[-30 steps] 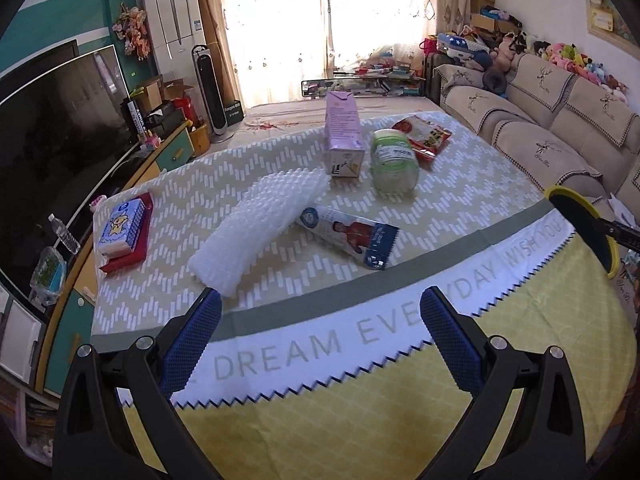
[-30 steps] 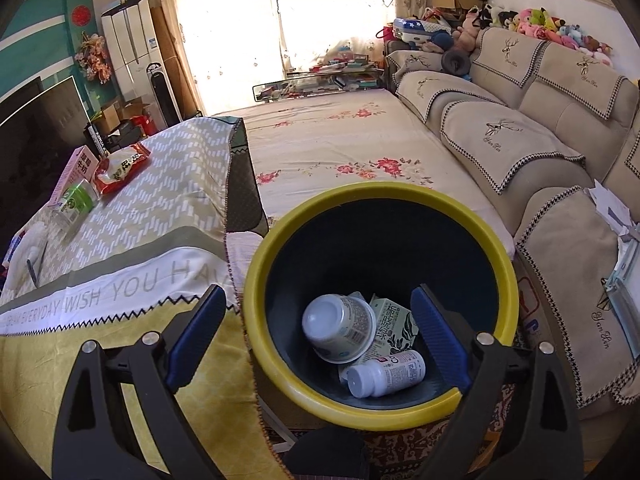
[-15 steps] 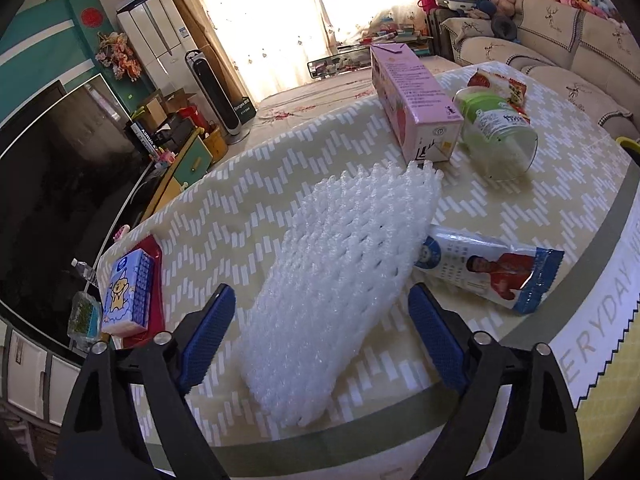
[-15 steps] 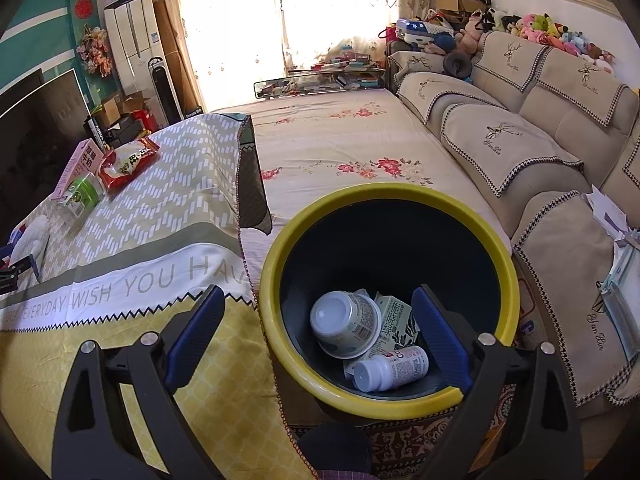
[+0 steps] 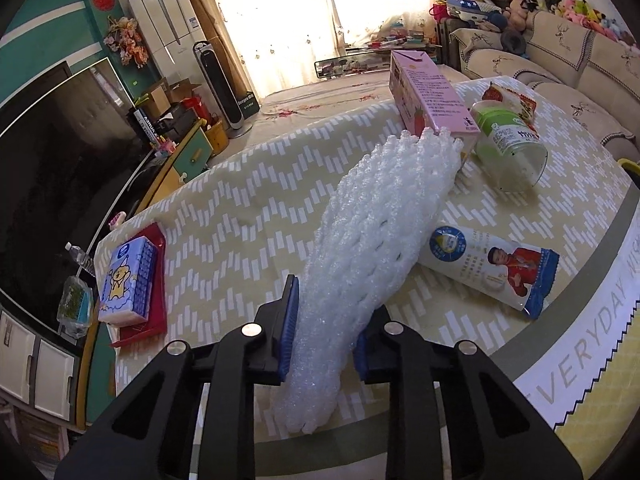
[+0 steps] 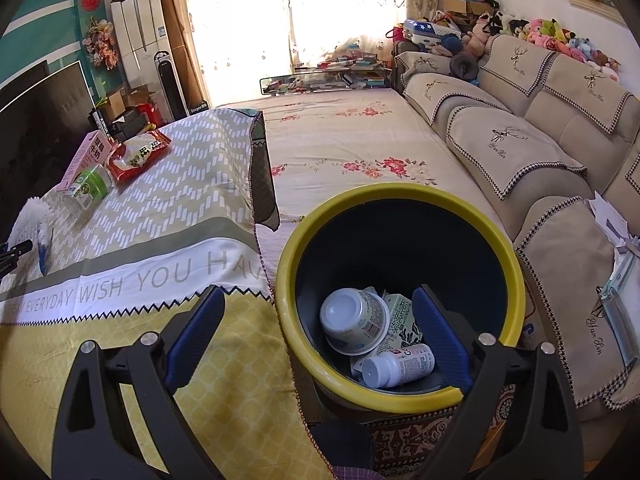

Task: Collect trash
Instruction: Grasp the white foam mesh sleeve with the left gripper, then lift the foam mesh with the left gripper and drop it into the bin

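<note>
My left gripper [image 5: 326, 316] is shut on the near part of a white foam net sleeve [image 5: 372, 240] that lies on the table. Beside the sleeve lie a white snack packet [image 5: 492, 270], a pink carton [image 5: 432, 96], a clear jar with a green lid [image 5: 508, 148] and a red packet [image 5: 510, 98]. My right gripper [image 6: 320, 328] is open and empty above the yellow-rimmed bin [image 6: 516, 264], which holds a cup [image 6: 354, 318], a green carton [image 6: 400, 316] and a small bottle [image 6: 396, 368].
A tissue pack [image 5: 126, 284] on a red tray [image 5: 154, 316] sits at the table's left edge. A TV [image 5: 52, 160] stands to the left. A sofa [image 6: 560, 140] runs along the right, beside the bin. The patterned tablecloth [image 6: 160, 208] hangs over the table's edges.
My left gripper moved forward over the foam sleeve and closed on it. My right gripper stayed open over the bin, shifting only slightly.
</note>
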`<action>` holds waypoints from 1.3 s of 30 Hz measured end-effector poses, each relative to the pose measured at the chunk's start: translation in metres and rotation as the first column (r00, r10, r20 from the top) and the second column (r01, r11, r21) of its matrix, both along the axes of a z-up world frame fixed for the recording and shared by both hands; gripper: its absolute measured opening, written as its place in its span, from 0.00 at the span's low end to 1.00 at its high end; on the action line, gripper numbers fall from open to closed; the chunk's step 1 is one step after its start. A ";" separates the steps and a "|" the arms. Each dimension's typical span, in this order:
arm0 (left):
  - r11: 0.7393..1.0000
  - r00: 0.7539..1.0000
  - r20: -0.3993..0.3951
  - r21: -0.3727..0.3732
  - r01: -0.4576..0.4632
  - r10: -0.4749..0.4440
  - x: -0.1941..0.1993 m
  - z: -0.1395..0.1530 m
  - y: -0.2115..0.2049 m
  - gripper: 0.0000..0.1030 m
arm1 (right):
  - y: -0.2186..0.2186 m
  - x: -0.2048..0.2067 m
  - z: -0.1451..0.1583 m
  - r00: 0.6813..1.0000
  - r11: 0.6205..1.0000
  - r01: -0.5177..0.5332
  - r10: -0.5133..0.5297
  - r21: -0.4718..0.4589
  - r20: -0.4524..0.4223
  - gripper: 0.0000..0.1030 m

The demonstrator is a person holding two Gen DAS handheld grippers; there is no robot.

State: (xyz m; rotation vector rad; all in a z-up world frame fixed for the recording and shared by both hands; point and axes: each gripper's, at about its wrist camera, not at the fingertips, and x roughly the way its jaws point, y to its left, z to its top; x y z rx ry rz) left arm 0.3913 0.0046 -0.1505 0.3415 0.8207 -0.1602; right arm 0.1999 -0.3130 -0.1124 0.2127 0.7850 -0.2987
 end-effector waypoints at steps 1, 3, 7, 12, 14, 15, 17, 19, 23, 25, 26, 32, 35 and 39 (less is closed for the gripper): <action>1.000 1.000 0.009 -0.009 -0.005 0.005 -0.003 0.004 0.002 0.20 | -0.001 -0.001 0.001 1.000 1.000 0.000 0.000 0.001 0.004 0.87; 1.000 1.000 0.024 -0.013 -0.011 0.012 -0.009 0.010 0.003 0.18 | -0.003 -0.005 0.004 1.000 1.000 0.006 -0.006 0.002 0.013 0.87; 1.000 0.997 0.072 -0.017 -0.021 0.022 -0.029 0.033 -0.001 0.18 | -0.008 -0.015 0.010 0.999 1.000 0.014 -0.014 0.003 0.032 0.87; 0.999 0.991 0.129 -0.039 0.027 -0.021 -0.062 0.070 -0.023 0.18 | -0.017 -0.031 0.016 0.998 1.000 0.022 -0.023 0.009 0.057 0.88; 0.996 0.987 0.150 -0.048 0.072 -0.064 -0.078 0.085 -0.043 0.18 | -0.025 -0.038 0.019 0.997 0.999 0.038 -0.039 0.016 0.073 0.89; 0.994 0.984 0.155 -0.058 0.097 -0.087 -0.085 0.091 -0.054 0.18 | -0.030 -0.042 0.020 0.995 0.999 0.047 -0.049 0.022 0.083 0.89; 0.985 0.978 0.157 -0.081 0.152 -0.138 -0.096 0.102 -0.079 0.18 | -0.040 -0.051 0.023 0.992 0.997 0.067 -0.071 0.035 0.100 0.89; 0.971 0.970 0.143 -0.107 0.213 -0.197 -0.105 0.108 -0.110 0.18 | -0.051 -0.061 0.024 0.989 0.995 0.089 -0.093 0.043 0.113 0.90; 0.928 0.940 0.108 -0.157 0.337 -0.323 -0.118 0.109 -0.179 0.18 | -0.076 -0.082 0.024 0.980 0.987 0.148 -0.154 0.059 0.125 0.90; 0.903 0.916 0.096 -0.159 0.400 -0.389 -0.125 0.103 -0.218 0.18 | -0.089 -0.093 0.023 0.975 0.982 0.177 -0.183 0.062 0.128 0.90; 0.888 0.904 0.086 -0.166 0.428 -0.420 -0.128 0.100 -0.238 0.18 | -0.096 -0.099 0.022 0.971 0.979 0.196 -0.202 0.061 0.127 0.90; 0.807 0.828 0.035 -0.206 0.554 -0.560 -0.147 0.081 -0.349 0.18 | -0.131 -0.129 0.012 0.953 0.960 0.268 -0.277 0.085 0.124 0.90; 0.782 0.799 -0.004 -0.208 0.587 -0.601 -0.153 0.068 -0.403 0.18 | -0.146 -0.138 0.004 0.947 0.952 0.289 -0.300 0.100 0.117 0.90; 0.773 0.782 -0.061 -0.214 0.597 -0.620 -0.140 0.046 -0.456 0.19 | -0.161 -0.145 -0.009 0.942 0.943 0.306 -0.319 0.130 0.101 0.91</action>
